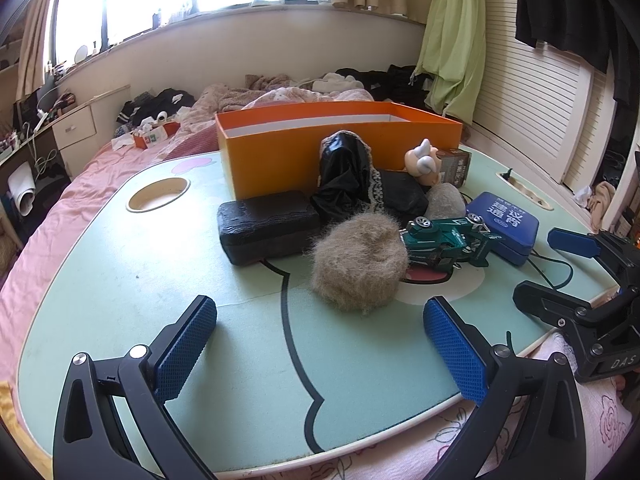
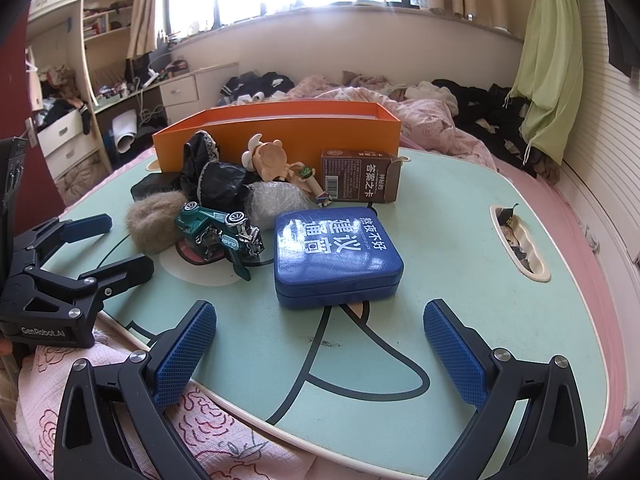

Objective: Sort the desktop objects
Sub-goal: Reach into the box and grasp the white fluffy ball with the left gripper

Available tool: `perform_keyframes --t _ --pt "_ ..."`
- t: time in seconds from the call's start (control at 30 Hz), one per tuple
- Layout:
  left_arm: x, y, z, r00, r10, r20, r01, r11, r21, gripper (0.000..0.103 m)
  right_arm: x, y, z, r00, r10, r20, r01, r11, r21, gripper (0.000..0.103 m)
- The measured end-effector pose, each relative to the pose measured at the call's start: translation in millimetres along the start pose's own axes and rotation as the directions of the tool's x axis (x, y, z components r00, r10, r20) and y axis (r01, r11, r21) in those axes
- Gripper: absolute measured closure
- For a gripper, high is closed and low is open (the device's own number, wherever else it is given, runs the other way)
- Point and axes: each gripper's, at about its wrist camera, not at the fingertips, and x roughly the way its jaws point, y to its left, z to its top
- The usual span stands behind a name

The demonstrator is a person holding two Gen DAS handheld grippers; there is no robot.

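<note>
left wrist: low, near-left table (image 1: 120,280) edge | right wrist: near-right | shared: orange box (image 1: 280,152) clutter

worktop (image 2: 460,240): mint green with black cartoon outlines, cream rim
box (image 2: 280,136): orange outside, white inside
tin (image 2: 338,256): glossy blue with white lettering, ahead of the right hand-held gripper (image 2: 320,356)
toy car (image 2: 218,232): dark green with silver wheels
carton (image 2: 358,180): brown with white print
fluffy ball (image 1: 360,262): grey-beige, ahead of the left hand-held gripper (image 1: 320,356)
case (image 1: 268,226): black, wavy texture
finger pads (image 1: 186,346): blue, cross-hatched
bedsheet (image 1: 60,216): pink
</note>
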Motion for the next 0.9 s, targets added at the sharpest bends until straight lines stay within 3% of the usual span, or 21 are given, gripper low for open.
perform_keyframes --t 0.17,0.27,0.43,0.57,0.63,0.7,0.8,0.9 --pt "-5.2 2.8 3.2 1.0 -0.028 0.002 0.028 0.999 -0.016 0.0 -0.6 -0.2 -0.6 1.0 0.0 0.0 0.0 1.0 0.0 0.0" --pt "-22.9 6.7 13.4 0.997 -0.054 0.057 0.055 0.998 -0.027 0.0 -0.2 -0.2 -0.3 1.0 0.0 0.0 0.0 1.0 0.0 0.0" --pt "-47.2 14.1 72.0 0.987 -0.111 0.113 0.116 0.993 -0.03 0.009 0.4 0.4 -0.4 1.0 0.001 0.001 -0.001 1.0 0.0 0.0" --pt "-11.2 11.7 140.7 0.983 -0.18 -0.04 0.178 0.982 -0.057 0.029 3.4 1.3 1.3 1.0 0.002 0.001 -0.002 1.0 -0.001 0.0" --pt "26.6 8.4 169.3 0.956 -0.235 -0.175 0.219 0.97 -0.104 0.037 3.2 1.2 1.1 1.0 0.002 0.002 -0.002 1.0 -0.001 0.0" --pt "66.1 2.9 185.6 0.926 -0.248 -0.285 0.212 0.966 -0.149 0.038 3.7 1.1 2.6 1.0 0.004 0.003 -0.004 1.0 -0.001 0.0" --pt "126.6 -8.7 193.5 0.887 -0.18 -0.426 0.123 0.98 -0.158 0.038 3.6 0.9 2.6 1.0 0.005 0.004 -0.005 1.0 -0.001 0.0" --pt "161.2 -16.1 190.2 0.852 -0.146 -0.503 0.073 0.984 -0.161 0.038 3.7 1.0 2.6 1.0 0.005 0.004 -0.005 1.0 0.0 0.0"
